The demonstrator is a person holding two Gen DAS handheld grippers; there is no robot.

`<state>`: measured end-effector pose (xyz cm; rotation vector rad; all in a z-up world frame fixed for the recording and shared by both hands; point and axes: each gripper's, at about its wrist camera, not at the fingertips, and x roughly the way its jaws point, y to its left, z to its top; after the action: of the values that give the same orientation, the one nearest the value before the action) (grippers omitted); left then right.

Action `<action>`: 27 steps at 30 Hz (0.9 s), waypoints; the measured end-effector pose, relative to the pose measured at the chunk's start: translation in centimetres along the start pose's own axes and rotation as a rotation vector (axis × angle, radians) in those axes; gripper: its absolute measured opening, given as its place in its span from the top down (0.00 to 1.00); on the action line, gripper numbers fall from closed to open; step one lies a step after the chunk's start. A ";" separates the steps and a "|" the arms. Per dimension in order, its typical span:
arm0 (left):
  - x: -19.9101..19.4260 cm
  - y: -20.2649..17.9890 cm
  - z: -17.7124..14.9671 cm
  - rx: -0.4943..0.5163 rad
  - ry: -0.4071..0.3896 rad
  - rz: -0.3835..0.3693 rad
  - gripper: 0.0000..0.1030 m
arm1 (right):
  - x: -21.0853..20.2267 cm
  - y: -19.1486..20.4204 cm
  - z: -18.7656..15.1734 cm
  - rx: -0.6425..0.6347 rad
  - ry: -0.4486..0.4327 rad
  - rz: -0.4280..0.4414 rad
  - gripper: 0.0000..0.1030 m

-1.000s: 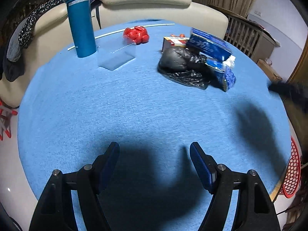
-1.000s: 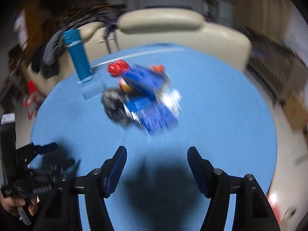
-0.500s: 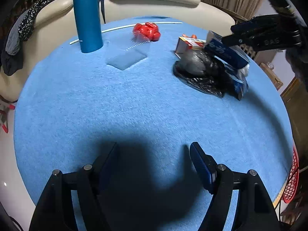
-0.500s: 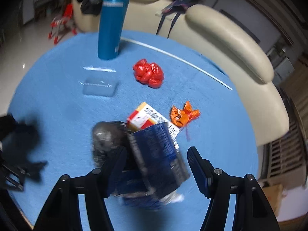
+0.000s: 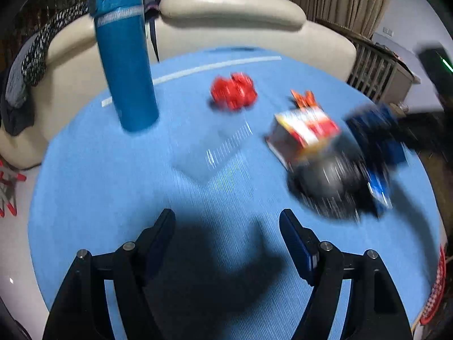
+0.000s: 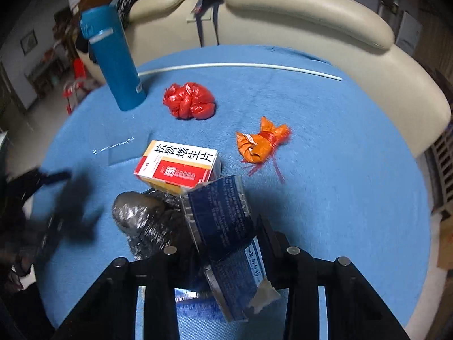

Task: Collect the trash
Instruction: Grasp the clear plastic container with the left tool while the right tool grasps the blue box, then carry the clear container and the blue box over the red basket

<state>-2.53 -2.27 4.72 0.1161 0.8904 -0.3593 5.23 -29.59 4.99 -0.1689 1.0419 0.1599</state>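
Right now your right claw (image 6: 226, 243) sits over the near pile of trash, its fingers straddling the dark blue printed packet (image 6: 223, 215). The fingers look drawn in against the packet's sides, so I judge it clenched on that packet, though the tips are hidden under it. Your left claw (image 5: 226, 226) is released, fingers wide apart with nothing between them, hanging over bare blue table (image 5: 99, 175) near its front edge.

That blue packet looks like thin card or foil wrap: light, a little springy, likely to crush or slip if you squeeze the flat faces. Take it across the narrow sides, close to the middle. Touching its left side lies a crumpled black plastic bag (image 6: 141, 218), soft and shapeless; pinch a bunched fold, not the smooth bulge. Just beyond these rests the red and white medicine box (image 6: 178, 164), stiff and easy to grip across its short width. Farther off are a knotted orange wrapper (image 6: 260, 144) and a wadded red plastic bag (image 6: 189, 102), both light and soft, well apart from each other.

For room, the right half of the table is open. On the far left a tall blue flask (image 6: 113, 59) stands upright and could tip, with a clear flat plastic piece (image 5: 209, 153) lying near it. A white rod (image 6: 240, 66) lies along the far rim.
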 end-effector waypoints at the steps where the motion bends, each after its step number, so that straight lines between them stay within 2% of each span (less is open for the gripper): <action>1: 0.3 0.2 0.8 0.003 -0.007 0.010 0.23 | -0.6 -0.3 -0.4 0.021 -0.017 0.005 0.64; 2: 0.8 0.5 2.0 0.006 -0.020 0.016 0.22 | -1.2 -0.6 -0.7 0.045 -0.035 0.011 0.70; 5: 2.1 0.7 3.7 0.025 -0.035 0.051 0.20 | -3.1 -1.8 -2.0 0.135 -0.091 0.031 0.71; 13: 6.7 -0.1 5.0 0.070 0.054 0.069 0.20 | -6.5 -3.7 -7.7 0.338 -0.169 0.051 0.71; 14: 7.3 0.0 5.0 0.065 0.072 0.046 0.23 | -6.8 -3.8 -8.5 0.360 -0.175 0.051 0.71; 15: 8.0 -0.1 5.1 0.057 0.093 0.031 0.48 | -6.9 -4.0 -9.2 0.384 -0.179 0.053 0.71; 16: 8.1 0.1 5.1 0.054 0.104 0.041 0.56 | -7.1 -4.2 -9.8 0.410 -0.183 0.060 0.71; 17: 8.2 0.2 5.1 0.044 0.105 0.044 0.55 | -7.2 -4.4 -10.2 0.430 -0.187 0.068 0.71; 20: 7.2 0.6 4.6 0.006 0.105 0.016 0.57 | -7.6 -4.9 -11.9 0.511 -0.208 0.105 0.71; 27: 0.9 -0.5 2.0 0.014 0.000 0.027 0.57 | -9.3 -4.5 -15.3 0.627 -0.268 0.167 0.71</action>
<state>-0.69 -3.48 5.28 0.1413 0.8857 -0.3401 -11.27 -37.71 5.76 0.4967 0.7957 0.0002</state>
